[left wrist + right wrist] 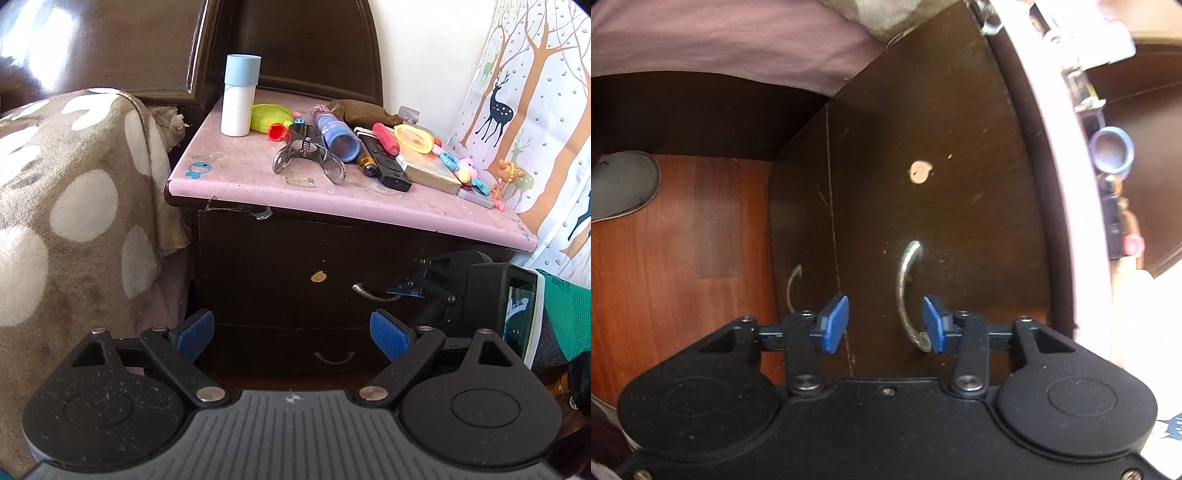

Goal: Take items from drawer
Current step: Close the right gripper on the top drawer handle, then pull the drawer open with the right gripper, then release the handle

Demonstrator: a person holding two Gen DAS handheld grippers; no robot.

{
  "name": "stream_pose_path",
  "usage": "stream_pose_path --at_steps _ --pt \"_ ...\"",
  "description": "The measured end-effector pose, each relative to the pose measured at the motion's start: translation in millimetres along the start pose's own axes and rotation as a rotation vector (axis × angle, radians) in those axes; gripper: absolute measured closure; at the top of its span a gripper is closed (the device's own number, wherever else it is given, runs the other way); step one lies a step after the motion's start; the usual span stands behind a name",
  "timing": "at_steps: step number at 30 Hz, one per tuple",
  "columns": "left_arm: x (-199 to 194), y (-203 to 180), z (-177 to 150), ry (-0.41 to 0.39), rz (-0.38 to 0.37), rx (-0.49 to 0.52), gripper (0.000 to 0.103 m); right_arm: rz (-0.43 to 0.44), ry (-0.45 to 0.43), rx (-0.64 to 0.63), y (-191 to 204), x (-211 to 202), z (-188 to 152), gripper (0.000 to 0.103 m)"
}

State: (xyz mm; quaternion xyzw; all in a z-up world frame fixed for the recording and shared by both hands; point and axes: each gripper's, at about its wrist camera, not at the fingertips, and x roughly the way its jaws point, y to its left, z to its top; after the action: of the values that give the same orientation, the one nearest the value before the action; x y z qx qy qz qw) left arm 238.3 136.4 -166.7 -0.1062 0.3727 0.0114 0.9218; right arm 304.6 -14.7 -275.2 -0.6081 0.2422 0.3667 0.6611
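Note:
A dark wooden nightstand has two shut drawers. The upper drawer [295,273] carries a curved metal handle [371,292]; in the right wrist view, turned sideways, that handle [905,291] lies between my open blue pads. My right gripper [885,323] is open, its right pad [932,325] close beside the handle's lower end; it also shows in the left wrist view [406,290] at the handle. My left gripper [293,338] is open and empty, held back in front of the lower drawer [295,350] and its handle [334,357].
The pink nightstand top [236,173] holds a white and blue cylinder [238,96], a clear clamp [308,157], a blue tube [338,134], a black remote [386,166] and toys. A spotted blanket [74,206] hangs left. A deer curtain [535,110] hangs right. Wooden floor [683,236] lies below.

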Motion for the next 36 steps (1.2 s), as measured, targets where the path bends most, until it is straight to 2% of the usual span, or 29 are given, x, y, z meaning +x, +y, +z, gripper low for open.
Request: stream_pose_path --at_steps 3,7,11,14,22,36 --pt "-0.1 2.9 0.6 -0.001 -0.004 -0.010 0.011 0.011 0.023 -0.035 -1.5 10.0 -1.8 0.079" --pt "0.5 3.1 1.2 0.001 -0.008 -0.011 0.011 0.037 0.035 -0.066 -2.7 18.4 -0.4 0.086" --pt "0.2 3.8 2.0 -0.002 -0.012 -0.015 0.011 0.068 0.036 -0.083 -3.6 22.7 3.8 0.085" --pt "-1.0 3.2 1.9 -0.004 -0.016 -0.015 0.011 0.075 0.048 -0.072 -8.2 25.7 7.2 0.096" --pt "-9.0 5.9 3.5 -0.027 -0.034 -0.030 0.011 0.110 0.073 -0.083 -15.4 25.5 13.5 0.095" --pt "-22.4 -4.9 4.0 -0.068 -0.082 -0.008 0.011 0.147 0.049 -0.054 19.0 -15.4 8.7 0.094"
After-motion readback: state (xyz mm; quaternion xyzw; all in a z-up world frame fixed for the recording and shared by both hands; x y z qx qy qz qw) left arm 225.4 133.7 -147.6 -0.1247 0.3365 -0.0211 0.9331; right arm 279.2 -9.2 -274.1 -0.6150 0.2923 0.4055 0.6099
